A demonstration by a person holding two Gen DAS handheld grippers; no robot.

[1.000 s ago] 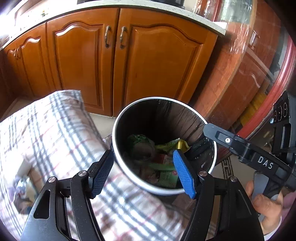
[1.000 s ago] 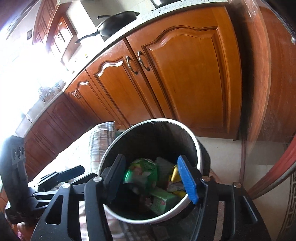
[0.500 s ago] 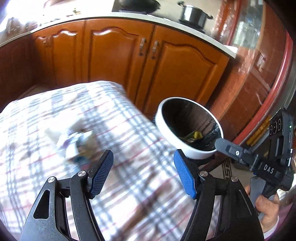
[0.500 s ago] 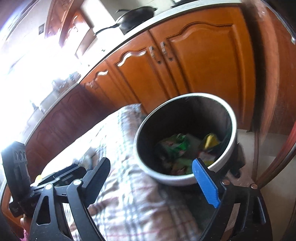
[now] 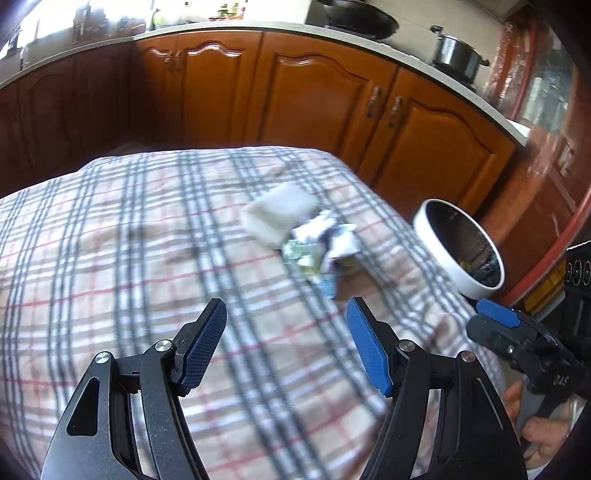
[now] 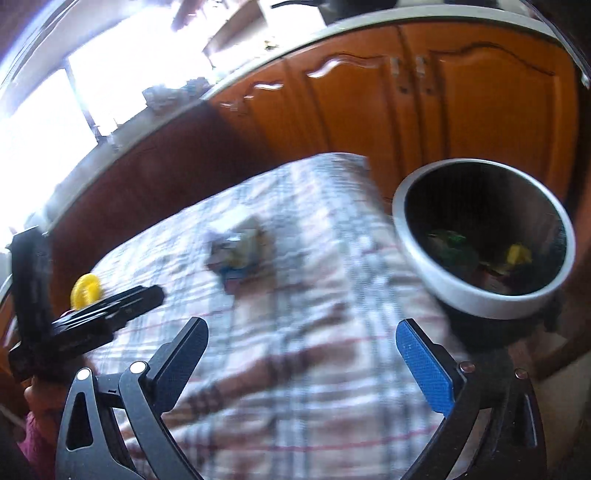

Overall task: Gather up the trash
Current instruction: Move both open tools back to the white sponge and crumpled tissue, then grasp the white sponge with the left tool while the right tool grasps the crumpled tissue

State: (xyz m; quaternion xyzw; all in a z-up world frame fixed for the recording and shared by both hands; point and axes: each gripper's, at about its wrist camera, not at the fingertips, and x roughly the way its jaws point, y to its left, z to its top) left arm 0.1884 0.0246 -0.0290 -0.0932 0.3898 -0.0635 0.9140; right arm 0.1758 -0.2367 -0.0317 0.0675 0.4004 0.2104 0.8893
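A heap of crumpled wrappers and paper (image 5: pixel 320 245) lies on the plaid tablecloth (image 5: pixel 129 240), with a white sponge-like block (image 5: pixel 279 212) touching its far side. The heap also shows, blurred, in the right wrist view (image 6: pixel 236 253). A white-rimmed round trash bin (image 5: pixel 460 251) stands off the table's right edge; in the right wrist view the bin (image 6: pixel 480 240) holds green and yellow wrappers. My left gripper (image 5: pixel 286 347) is open and empty above the cloth, short of the heap. My right gripper (image 6: pixel 310 362) is open and empty, left of the bin.
Wooden cabinets (image 5: pixel 314 92) under a countertop run behind the table. A pot (image 5: pixel 458 55) and a pan (image 5: pixel 358 20) sit on the counter. A yellow round object (image 6: pixel 86 290) shows by the left gripper in the right wrist view. The table edge drops off near the bin.
Both grippers have swung left from over the bin to over the table. The bin now sits at the right and the heap of trash has come into view ahead.
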